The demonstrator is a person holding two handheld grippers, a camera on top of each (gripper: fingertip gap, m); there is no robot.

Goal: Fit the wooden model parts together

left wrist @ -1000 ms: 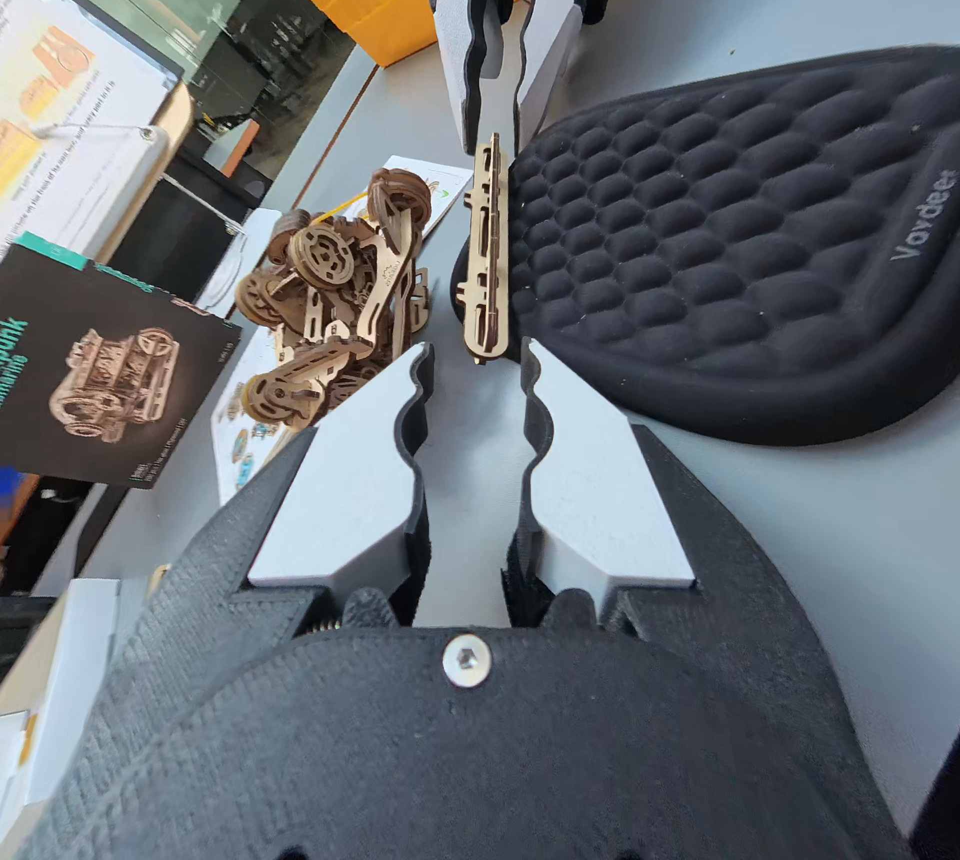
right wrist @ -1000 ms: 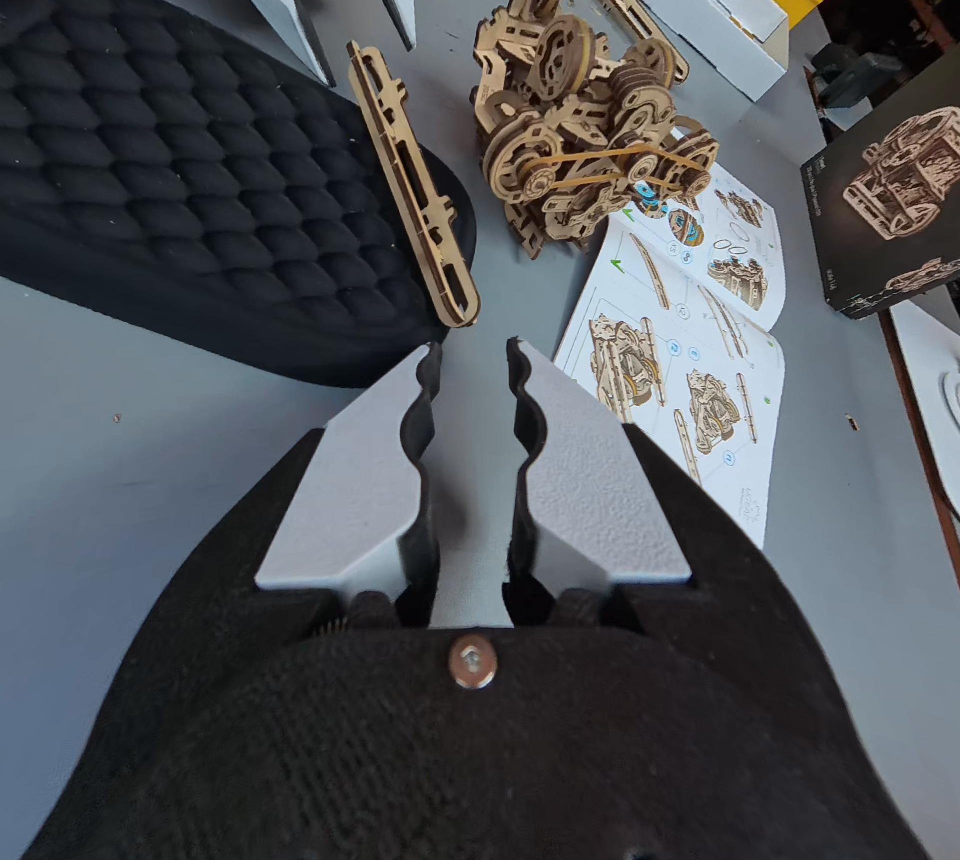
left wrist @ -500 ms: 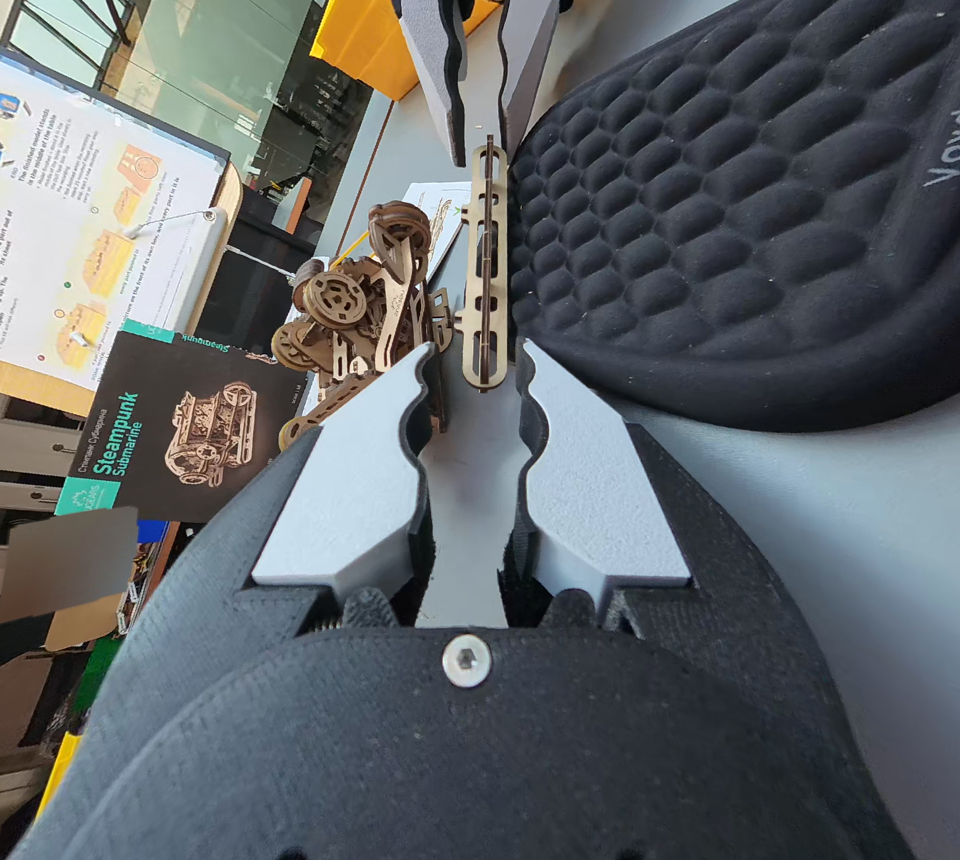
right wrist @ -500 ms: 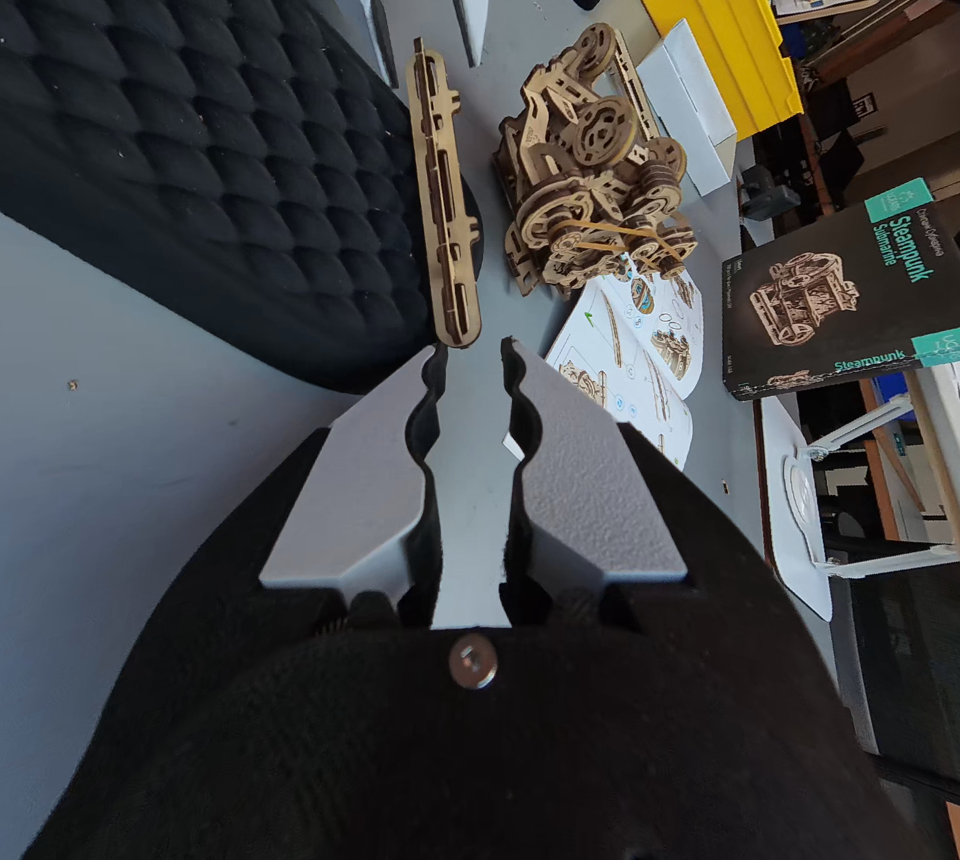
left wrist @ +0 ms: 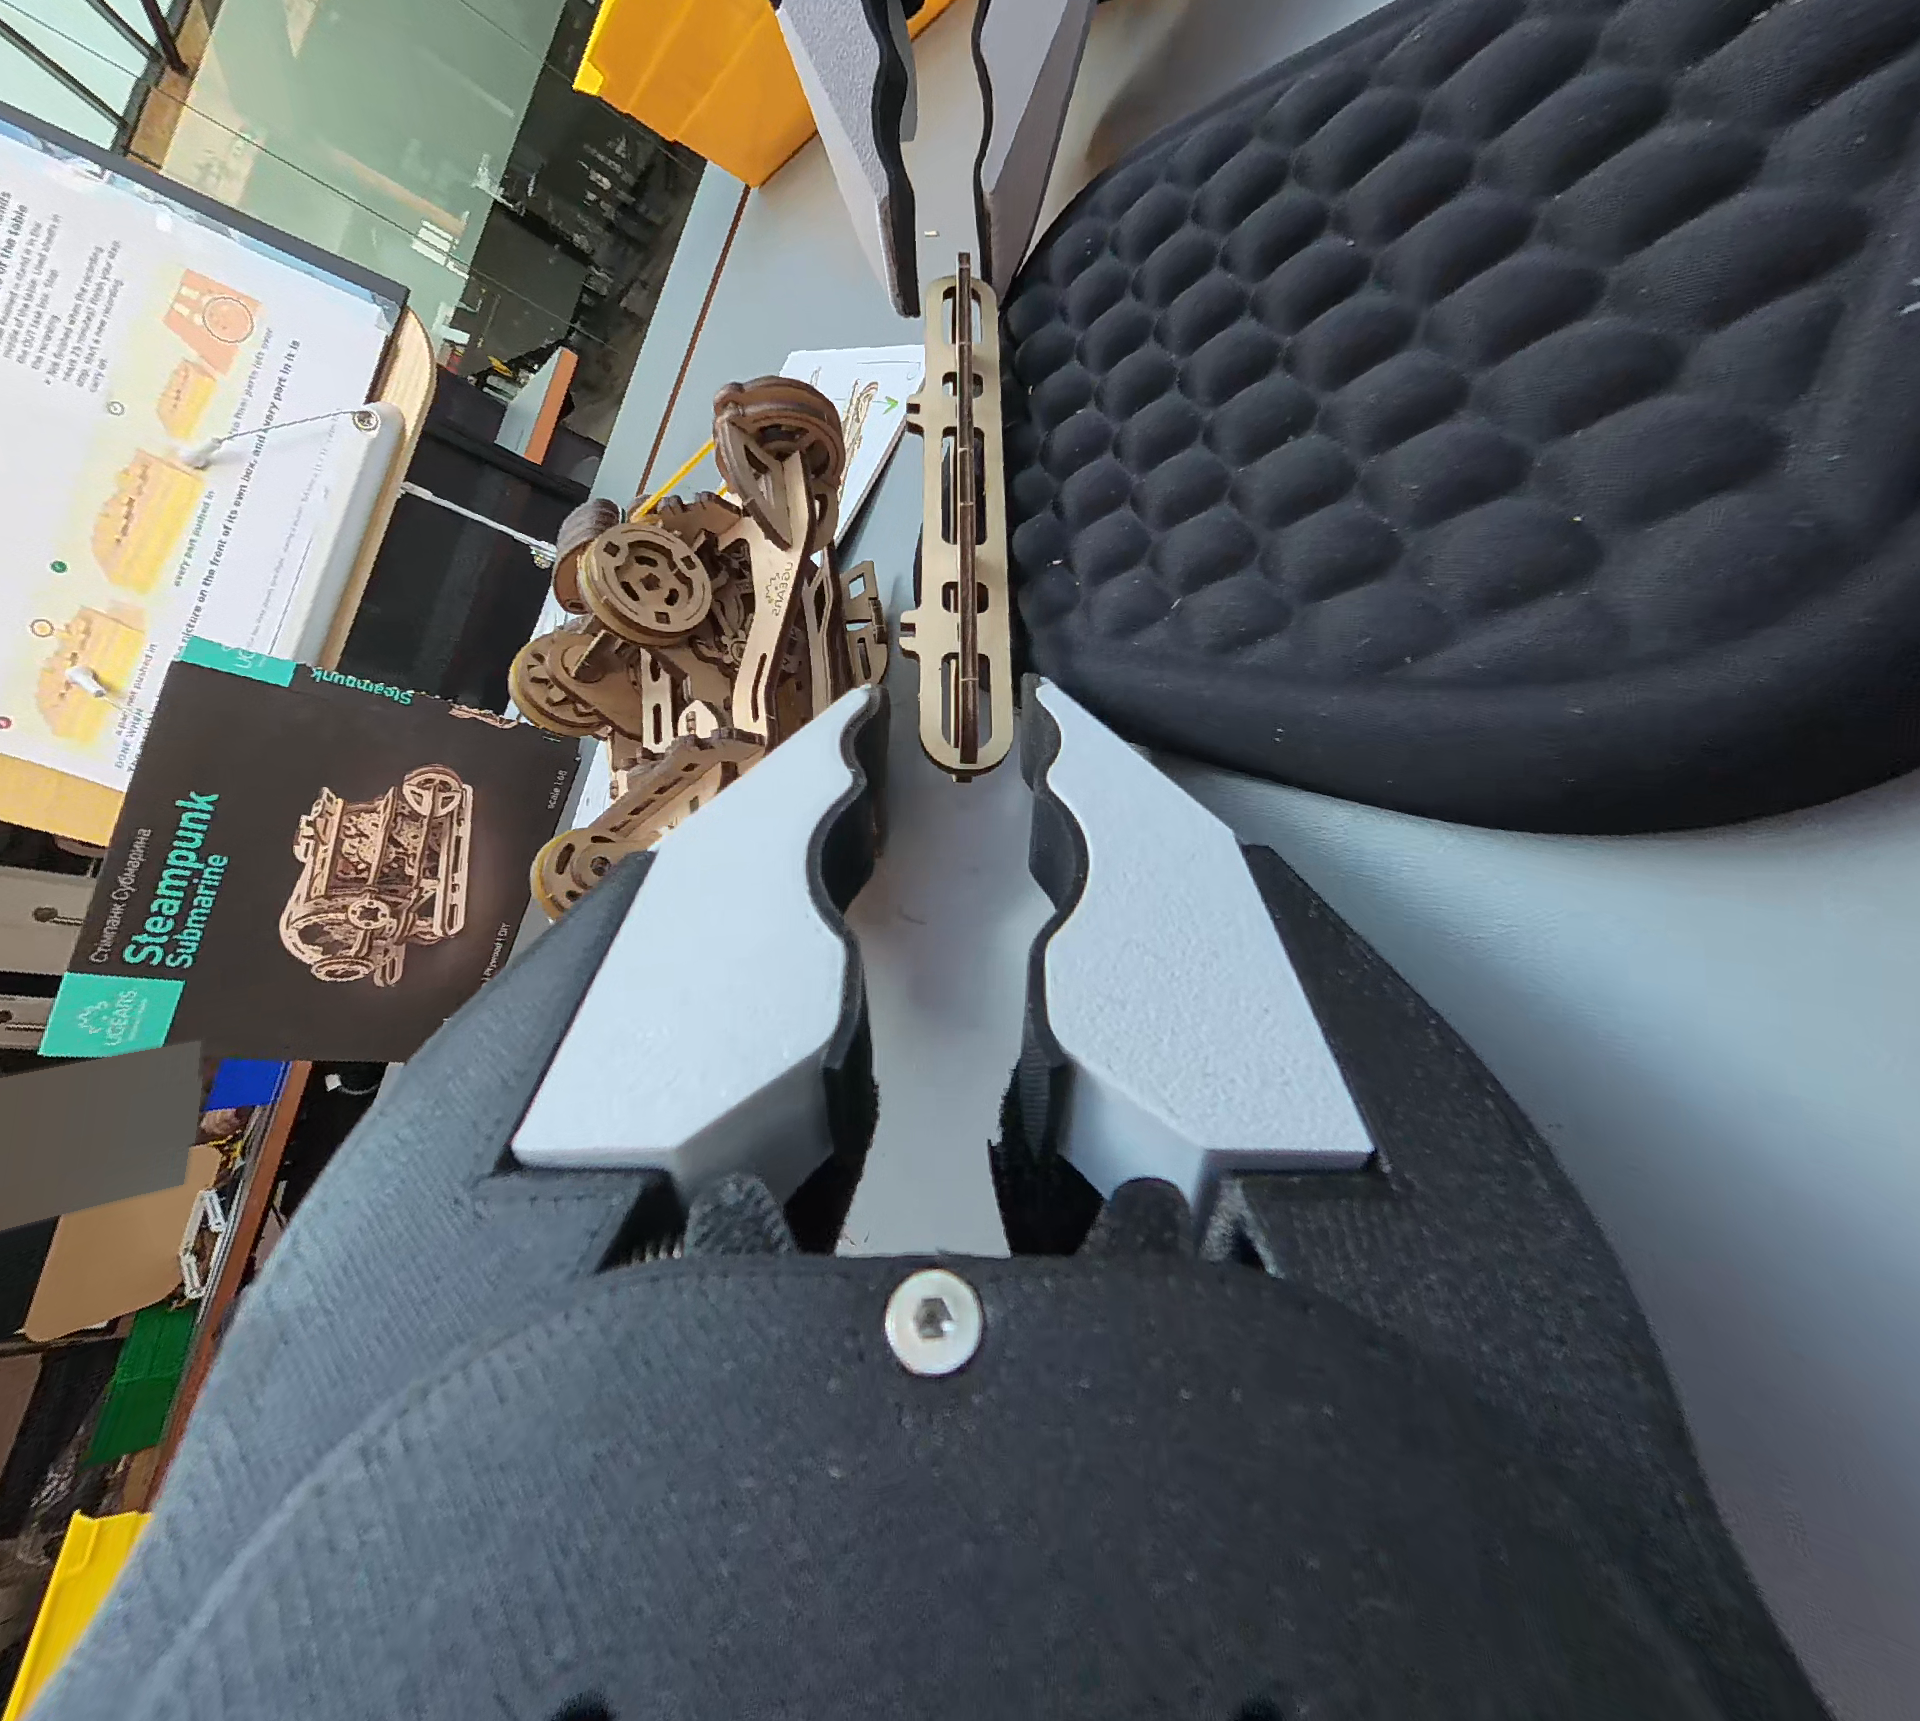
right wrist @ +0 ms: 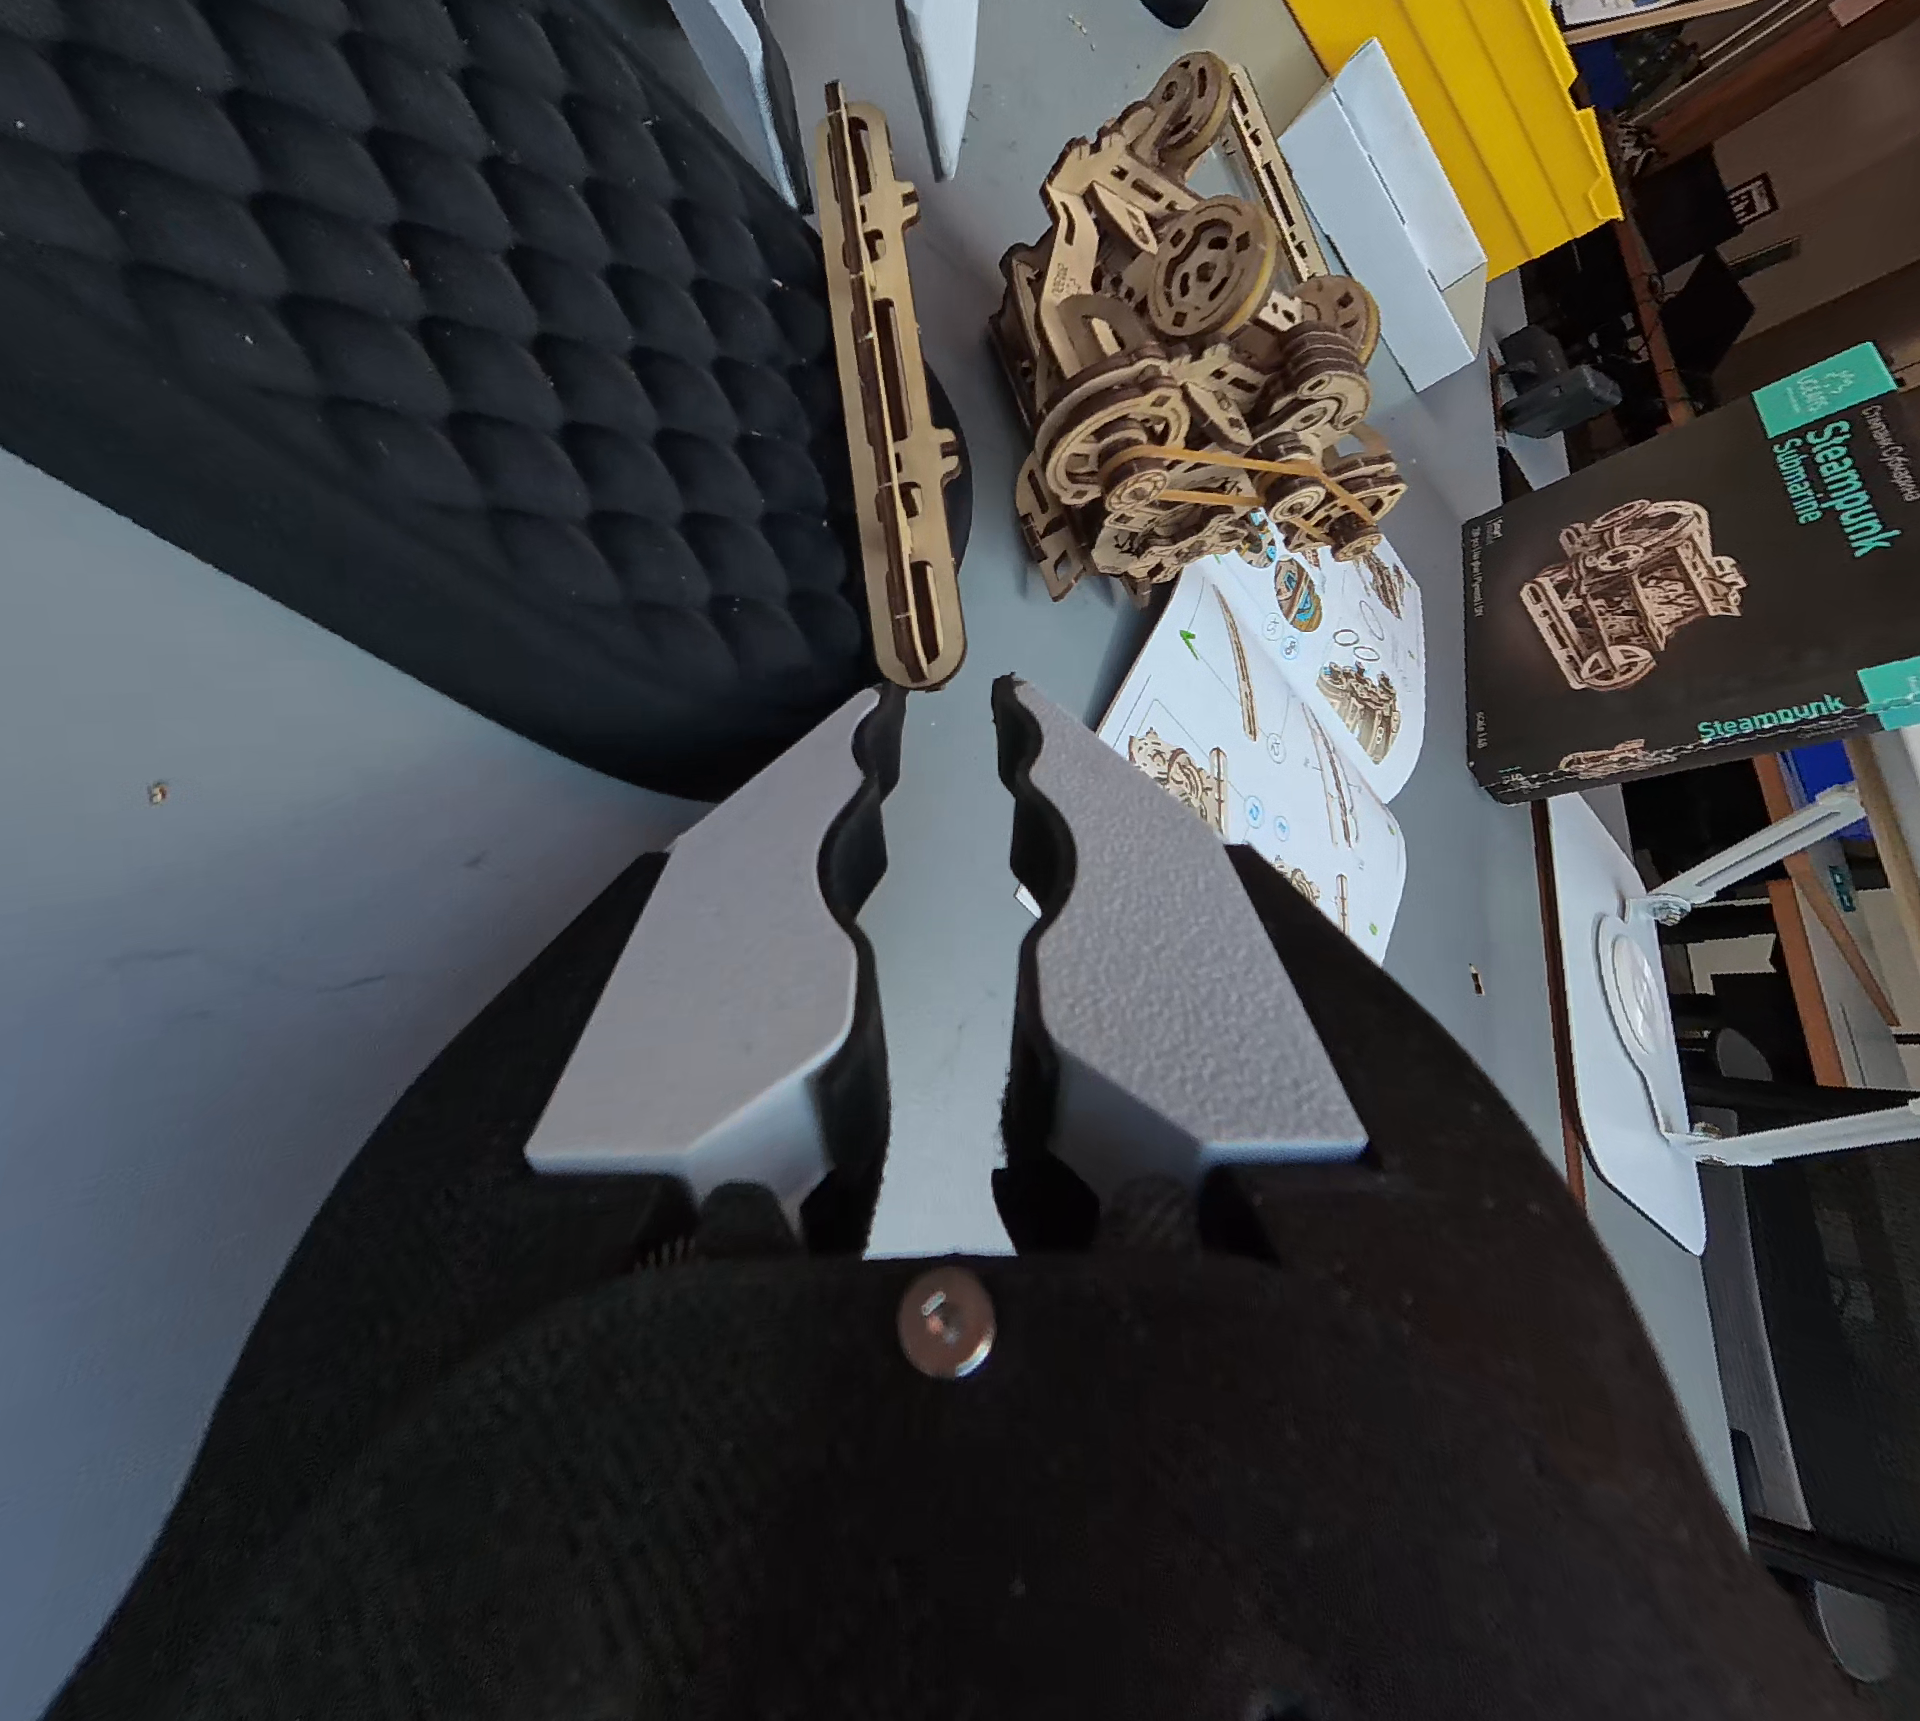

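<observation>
A long slotted wooden part (left wrist: 961,528) stands on edge against the rim of a black padded cushion (left wrist: 1455,372). My left gripper (left wrist: 954,705) is open, and the part's near end sits just between its fingertips. My right gripper (left wrist: 943,269) faces it from the far end, open. In the right wrist view the part (right wrist: 883,424) ends just ahead of my open right gripper (right wrist: 943,695), with the left gripper (right wrist: 868,165) at its other end. A half-built wooden model (right wrist: 1174,383) with a rubber band lies beside the part; it also shows in the left wrist view (left wrist: 707,611).
An open instruction booklet (right wrist: 1278,736) and a black kit box (right wrist: 1683,591) lie on the grey table (right wrist: 260,944) past the model. A white box (right wrist: 1392,217) and a yellow bin (right wrist: 1434,9) stand behind. The cushion (right wrist: 364,269) fills the other side.
Both grippers have closed in on the ends of the wooden part. Its near end now lies between my left fingertips. The part has turned more in line with both grippers.
</observation>
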